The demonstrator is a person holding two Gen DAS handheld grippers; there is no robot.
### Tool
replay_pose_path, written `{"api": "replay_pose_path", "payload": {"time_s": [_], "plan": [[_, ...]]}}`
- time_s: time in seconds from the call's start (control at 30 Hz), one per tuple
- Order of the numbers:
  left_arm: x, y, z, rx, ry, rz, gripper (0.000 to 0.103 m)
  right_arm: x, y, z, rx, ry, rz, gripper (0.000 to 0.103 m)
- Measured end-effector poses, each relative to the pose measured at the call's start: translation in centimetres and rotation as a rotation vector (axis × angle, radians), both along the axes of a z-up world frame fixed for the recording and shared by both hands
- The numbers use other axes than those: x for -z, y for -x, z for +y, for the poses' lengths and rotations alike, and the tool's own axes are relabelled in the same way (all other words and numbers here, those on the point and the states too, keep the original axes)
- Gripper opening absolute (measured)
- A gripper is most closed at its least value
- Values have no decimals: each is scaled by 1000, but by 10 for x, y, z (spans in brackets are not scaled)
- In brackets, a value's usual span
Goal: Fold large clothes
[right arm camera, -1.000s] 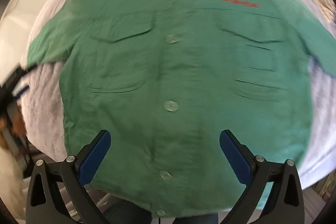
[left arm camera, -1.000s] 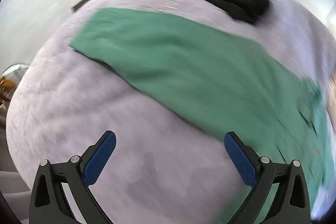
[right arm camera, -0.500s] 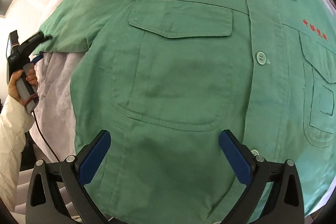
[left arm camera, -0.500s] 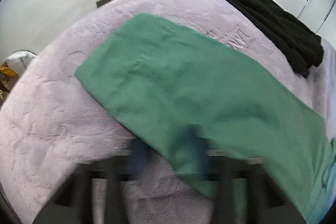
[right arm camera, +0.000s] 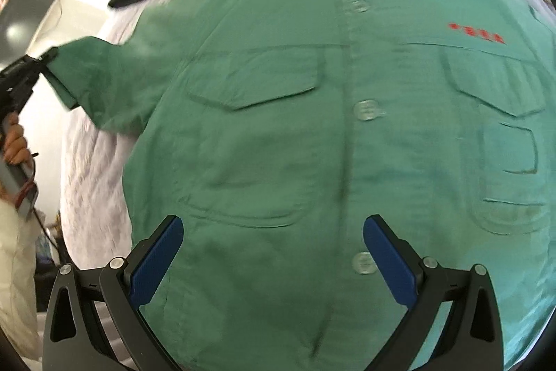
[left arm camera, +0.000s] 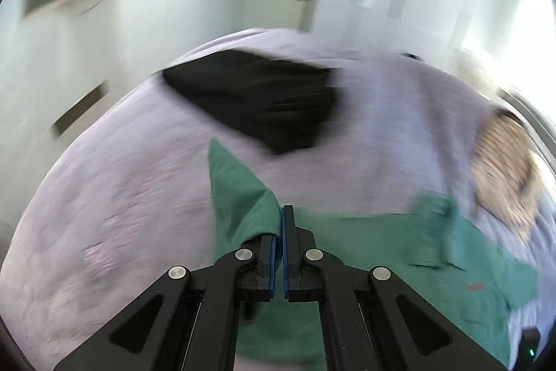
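The green button-front work shirt (right arm camera: 347, 145) with flap pockets lies face up on the bed's lilac plush blanket (left arm camera: 114, 197). The left gripper (left arm camera: 280, 225) is clenched on the cuff of its sleeve (right arm camera: 87, 72), lifting it; the pinched cloth hides one blue pad. The right gripper (right arm camera: 274, 252) hovers released over the lower front. Motion blur smears the folded black garment (left arm camera: 264, 103) behind; the red chest lettering (right arm camera: 476, 32) is unreadable.
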State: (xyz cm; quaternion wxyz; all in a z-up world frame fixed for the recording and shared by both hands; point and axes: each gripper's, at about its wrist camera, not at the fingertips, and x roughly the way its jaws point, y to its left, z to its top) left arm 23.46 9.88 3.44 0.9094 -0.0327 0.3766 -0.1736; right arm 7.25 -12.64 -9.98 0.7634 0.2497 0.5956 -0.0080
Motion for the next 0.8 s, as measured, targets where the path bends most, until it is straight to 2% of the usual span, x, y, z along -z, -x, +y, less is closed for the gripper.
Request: {"api": "replay_pose_path", "payload": {"time_s": [0.07, 0.17, 0.3, 0.37, 0.47, 0.5, 0.53, 0.57, 0.6, 0.67, 0.73, 0.8], "plan": [[-11, 20, -56, 109, -5, -26, 4, -3, 8, -16, 37, 2, -23, 103], [3, 46, -139, 261, -44, -16, 4, -10, 23, -48, 104, 19, -50, 103], [61, 81, -228, 408, -163, 83, 4, -6, 51, -93, 222, 50, -43, 103], [96, 94, -256, 435, -240, 137, 4, 2, 67, -116, 278, 57, -18, 103], [127, 109, -271, 469, -314, 178, 4, 14, 86, -139, 329, 61, 17, 103], [135, 116, -271, 474, -355, 187, 12, 18, 93, -147, 343, 60, 31, 103], [139, 119, -268, 471, -379, 190, 28, 18, 95, -151, 349, 60, 34, 103], [142, 122, -267, 467, -395, 192, 72, 18, 99, -159, 354, 61, 36, 103], [140, 126, -261, 457, -393, 182, 96, 17, 100, -162, 356, 66, 34, 103], [124, 135, -241, 451, -380, 138, 96, 13, 96, -167, 350, 82, 22, 103], [113, 143, -223, 456, -383, 131, 96, 6, 88, -166, 331, 96, 0, 103], [102, 150, -194, 397, -399, 92, 96, -3, 71, -160, 292, 112, -36, 103]]}}
